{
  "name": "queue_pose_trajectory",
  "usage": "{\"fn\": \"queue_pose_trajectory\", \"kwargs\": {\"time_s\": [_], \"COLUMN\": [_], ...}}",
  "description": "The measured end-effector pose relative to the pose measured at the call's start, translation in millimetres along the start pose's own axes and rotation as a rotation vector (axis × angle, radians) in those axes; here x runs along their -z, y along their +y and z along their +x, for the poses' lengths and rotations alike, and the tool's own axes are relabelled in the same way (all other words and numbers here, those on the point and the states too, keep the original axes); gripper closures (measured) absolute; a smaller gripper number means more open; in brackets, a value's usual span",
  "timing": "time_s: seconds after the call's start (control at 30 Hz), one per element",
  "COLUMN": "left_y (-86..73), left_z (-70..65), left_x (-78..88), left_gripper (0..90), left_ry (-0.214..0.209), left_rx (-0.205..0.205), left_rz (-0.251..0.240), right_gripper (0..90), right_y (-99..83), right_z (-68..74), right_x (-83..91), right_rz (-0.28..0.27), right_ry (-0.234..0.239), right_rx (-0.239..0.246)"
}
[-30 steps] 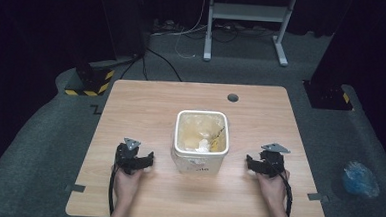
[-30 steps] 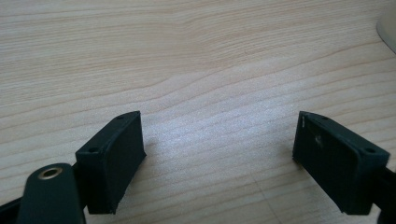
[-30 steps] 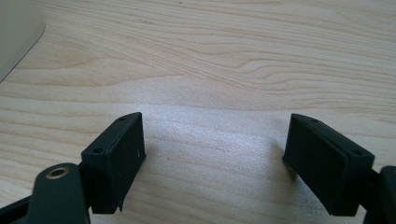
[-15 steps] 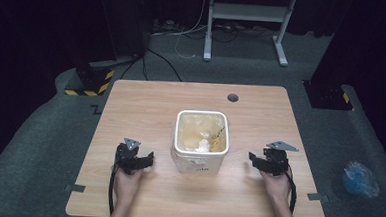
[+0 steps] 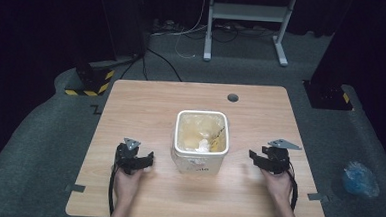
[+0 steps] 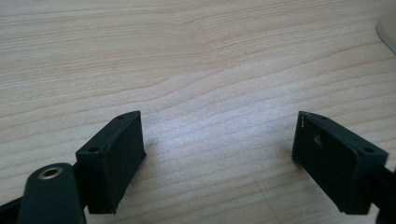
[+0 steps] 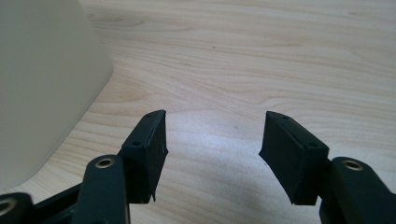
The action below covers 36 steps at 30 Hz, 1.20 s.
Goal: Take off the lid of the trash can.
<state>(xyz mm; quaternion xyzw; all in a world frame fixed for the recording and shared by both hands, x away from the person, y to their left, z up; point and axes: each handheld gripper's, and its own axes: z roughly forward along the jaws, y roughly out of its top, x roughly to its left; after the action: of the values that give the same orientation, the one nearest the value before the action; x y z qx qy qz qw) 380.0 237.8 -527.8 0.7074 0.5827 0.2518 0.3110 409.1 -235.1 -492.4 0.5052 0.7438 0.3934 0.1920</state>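
We hold a gripper in each hand, low over the wooden table (image 5: 146,106), one on either side of a cream tub (image 5: 200,148) that stands near the middle of the board.

Our left gripper (image 5: 148,159) sits to the left of the tub, with its fingertips pointing toward the tub's near left corner and a short stretch of bare wood between them. In the left gripper view its two black fingers (image 6: 112,161) stand wide apart with nothing between them but wood grain; a sliver of the tub's pale wall (image 6: 387,30) shows beyond the right finger, at the top right corner.

Our right gripper (image 5: 252,156) sits to the right of the tub, fingertips aimed at its right wall and near it but not touching. Its jaws have just been closing, yet they are still parted, narrower than the left pair, and they hold nothing. In the right gripper view the tub's wall (image 7: 46,79) rises just beyond and to the left of the left finger (image 7: 148,149), with bare table (image 7: 261,60) ahead of both fingers.

The tub is open at the top, with a clear liner and something pale inside.
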Motion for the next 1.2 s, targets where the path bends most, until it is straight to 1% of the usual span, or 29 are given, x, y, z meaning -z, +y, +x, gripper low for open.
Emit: {"fn": "queue_pose_trajectory", "kwargs": {"time_s": [0.03, 0.1, 0.33, 0.37, 0.4, 0.47, 0.5, 0.53, 0.6, 0.73, 0.83, 0.9, 1.07, 1.2], "left_y": [0.0, 0.0, -0.1, -0.1, -0.1, -0.1, -0.1, -0.1, -0.1, 0.0, 0.0, 0.0, 0.0, 0.0], "left_z": [-0.1, -0.1, -0.2, -0.2, -0.2, -0.3, -0.2, -0.2, -0.3, -0.1, -0.1, -0.1, -0.1, -0.2], "left_x": [0.0, 0.0, 0.0, 0.0, 0.0, 0.0, 0.0, 0.0, 0.0, 0.1, 0.1, 0.1, 0.1, 0.1], "left_gripper": [17.0, 17.0, 17.3, 17.3, 17.3, 17.3, 17.3, 17.3, 17.5, 17.6, 17.6, 17.6, 17.6, 17.7], "left_ry": [-0.001, -0.001, -0.001, -0.001, -0.001, -0.001, -0.001, -0.001, -0.001, 0.000, 0.000, 0.000, 0.000, -0.001], "left_rx": [0.001, 0.001, 0.001, 0.001, 0.001, 0.001, 0.001, 0.001, 0.001, -0.003, -0.004, -0.004, -0.003, -0.004], "left_rz": [0.000, 0.000, -0.001, -0.001, -0.001, -0.001, -0.001, -0.001, -0.001, -0.001, -0.001, -0.001, -0.001, -0.001], "right_gripper": [42.3, 42.9, 43.1, 43.6, 43.9, 44.3, 44.3, 44.1, 44.0, 43.9, 44.2, 44.4, 46.4, 47.6], "right_y": [1.6, 3.5, 9.4, 11.3, 12.4, 15.8, 17.2, 18.7, 22.8, 26.3, 32.8, 34.7, 45.5, 51.5], "right_z": [0.5, 2.0, 4.4, 4.7, 5.7, 6.6, 7.6, 7.8, 8.9, 10.8, 13.7, 14.8, 19.6, 22.0], "right_x": [1.3, 2.9, 7.4, 8.4, 9.3, 10.8, 11.7, 12.2, 12.4, 13.7, 16.1, 16.7, 19.4, 19.5], "right_rz": [-0.007, -0.011, -0.026, -0.032, -0.031, -0.038, -0.042, -0.042, -0.034, -0.040, -0.057, -0.060, -0.075, -0.076], "right_ry": [0.003, 0.003, 0.015, 0.018, 0.019, 0.025, 0.025, 0.026, 0.038, 0.040, 0.049, 0.051, 0.062, 0.071], "right_rx": [0.011, 0.015, 0.013, 0.020, 0.013, 0.024, 0.021, 0.027, 0.024, 0.025, 0.035, 0.036, 0.058, 0.056]}}
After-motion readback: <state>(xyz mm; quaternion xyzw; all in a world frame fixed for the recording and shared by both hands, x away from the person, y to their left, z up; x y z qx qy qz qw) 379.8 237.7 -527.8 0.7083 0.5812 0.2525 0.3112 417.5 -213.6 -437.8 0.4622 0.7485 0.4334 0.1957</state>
